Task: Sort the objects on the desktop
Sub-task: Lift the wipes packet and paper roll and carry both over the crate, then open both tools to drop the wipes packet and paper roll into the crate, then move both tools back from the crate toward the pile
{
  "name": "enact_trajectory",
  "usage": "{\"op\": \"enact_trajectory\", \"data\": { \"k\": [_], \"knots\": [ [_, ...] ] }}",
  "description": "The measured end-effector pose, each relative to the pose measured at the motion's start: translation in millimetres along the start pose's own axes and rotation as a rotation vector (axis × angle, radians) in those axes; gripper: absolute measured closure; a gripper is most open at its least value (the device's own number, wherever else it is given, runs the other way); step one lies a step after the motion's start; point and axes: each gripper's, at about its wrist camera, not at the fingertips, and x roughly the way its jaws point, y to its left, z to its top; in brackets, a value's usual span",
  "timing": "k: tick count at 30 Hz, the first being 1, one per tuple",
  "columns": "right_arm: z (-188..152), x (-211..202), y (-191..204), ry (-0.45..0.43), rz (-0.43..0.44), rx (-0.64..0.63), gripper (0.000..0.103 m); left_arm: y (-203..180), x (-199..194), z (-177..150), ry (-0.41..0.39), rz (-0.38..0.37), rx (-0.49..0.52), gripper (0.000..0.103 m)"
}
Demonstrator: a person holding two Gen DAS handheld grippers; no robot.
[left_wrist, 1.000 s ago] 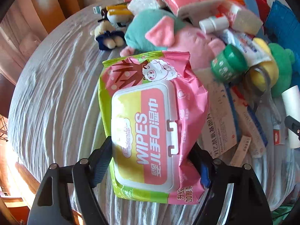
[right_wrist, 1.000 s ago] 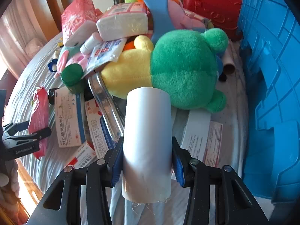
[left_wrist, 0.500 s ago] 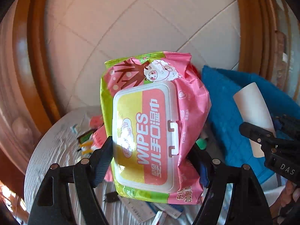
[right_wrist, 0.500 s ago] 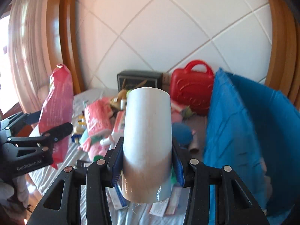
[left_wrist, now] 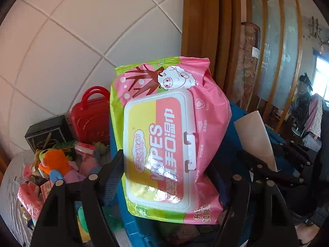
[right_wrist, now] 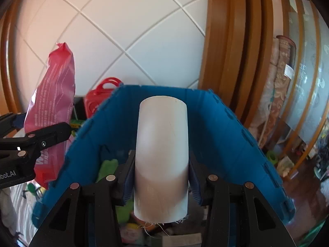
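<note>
The blue plastic crate (right_wrist: pixel 222 140) fills the lower middle of the right wrist view, its inside open toward the camera, with green and pink things (right_wrist: pixel 107 166) blurred at its bottom. One second ago it stood only at the right edge of that frame, beside a table full of toys; now the tiled wall (right_wrist: pixel 123 20) and a wooden door frame (right_wrist: pixel 226 51) take the whole upper half.

The pack of wipes (left_wrist: pixel 168 140) sits in the centre of the left wrist view — pink and green foil, a white flip lid, a cartoon sheep near the top. The left gripper (left_wrist: pixel 164 177) clamps it from both sides. The lid reads "WIPES" with Chinese characters beside it, partly lost in glare. Earlier the pack lay over the grey tablecloth; now it is in the air before the crate, and the red case (left_wrist: pixel 90 113) and the toy pile (left_wrist: pixel 57 164) are at the lower left.

The white tube (right_wrist: pixel 161 160) stands upright in the centre of the right view, over the crate's opening. The right gripper (right_wrist: pixel 161 177) is closed on its lower part — loose threads hang from its bottom edge. The other gripper's body, at the left edge, shows letters "oot.AI".
</note>
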Motion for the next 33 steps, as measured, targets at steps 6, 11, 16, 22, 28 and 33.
{"op": "enact_trajectory", "data": {
  "k": [6, 11, 16, 22, 28, 33],
  "knots": [
    [-16.7, 38.9, -44.2, 0.116, -0.036, 0.037, 0.058, -45.0, 43.2, -7.7, 0.111, -0.005, 0.054, 0.027],
    [-24.0, 44.9, -61.9, 0.142, -0.048, 0.049, 0.058, -54.3, 55.8, -0.7, 0.147, 0.021, 0.056, 0.023],
    [-27.1, 55.0, -73.7, 0.160, -0.041, 0.047, 0.058, -55.7, 40.8, 4.4, 0.092, 0.097, 0.069, 0.015],
    [-28.1, 51.5, -68.2, 0.138, -0.069, 0.032, 0.029, -50.5, 8.0, 7.7, 0.003, 0.107, 0.060, 0.004],
    [-28.2, 32.1, -55.2, 0.103, -0.075, 0.025, 0.000, -29.3, -29.7, -2.9, -0.067, 0.114, 0.020, 0.004],
    [-30.9, -0.1, -31.7, 0.061, -0.079, 0.031, 0.000, -3.2, -68.5, -20.6, -0.114, 0.150, -0.012, 0.000]
  ]
}}
